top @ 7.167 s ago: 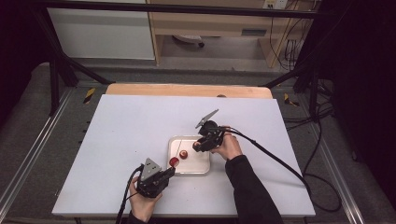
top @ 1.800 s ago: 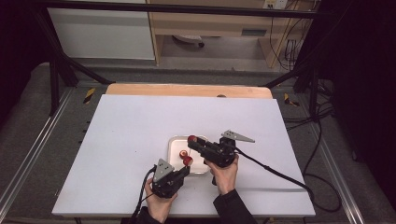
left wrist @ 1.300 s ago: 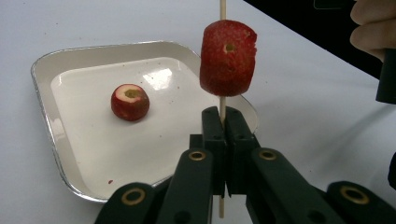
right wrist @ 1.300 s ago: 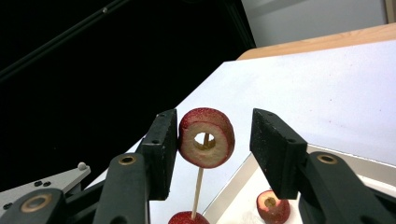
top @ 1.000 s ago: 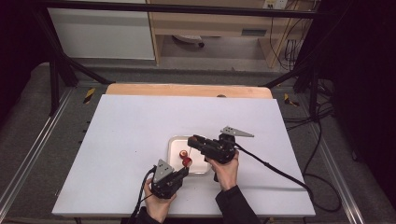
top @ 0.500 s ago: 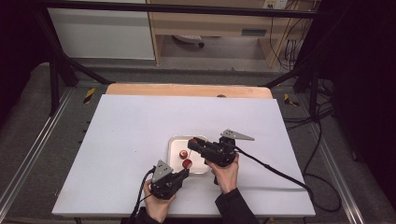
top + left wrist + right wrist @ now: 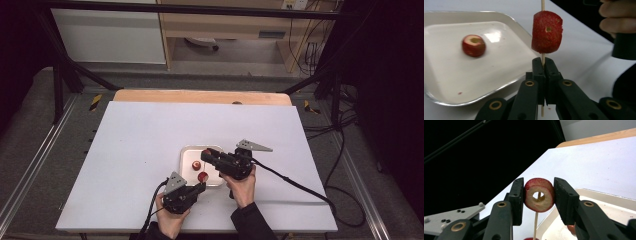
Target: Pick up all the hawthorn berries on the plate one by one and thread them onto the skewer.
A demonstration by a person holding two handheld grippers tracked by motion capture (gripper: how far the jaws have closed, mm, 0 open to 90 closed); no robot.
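Skewer (image 7: pixel 543 58) upright, tip upward.

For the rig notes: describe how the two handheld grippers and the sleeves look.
Both the left gripper and right gripper are black, each with two flat-padded jaws, brass-ringed pivot holes, a grey three-cornered plate and a trailing black cable. The sleeves are dark.

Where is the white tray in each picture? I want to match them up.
High view: the white tray sits just below the middle, between the two hands.
Left gripper view: it covers the left half, left of the wooden stick.
Right gripper view: lower right corner, behind the right-hand jaw.
Shared landmark: the white table under the tray.
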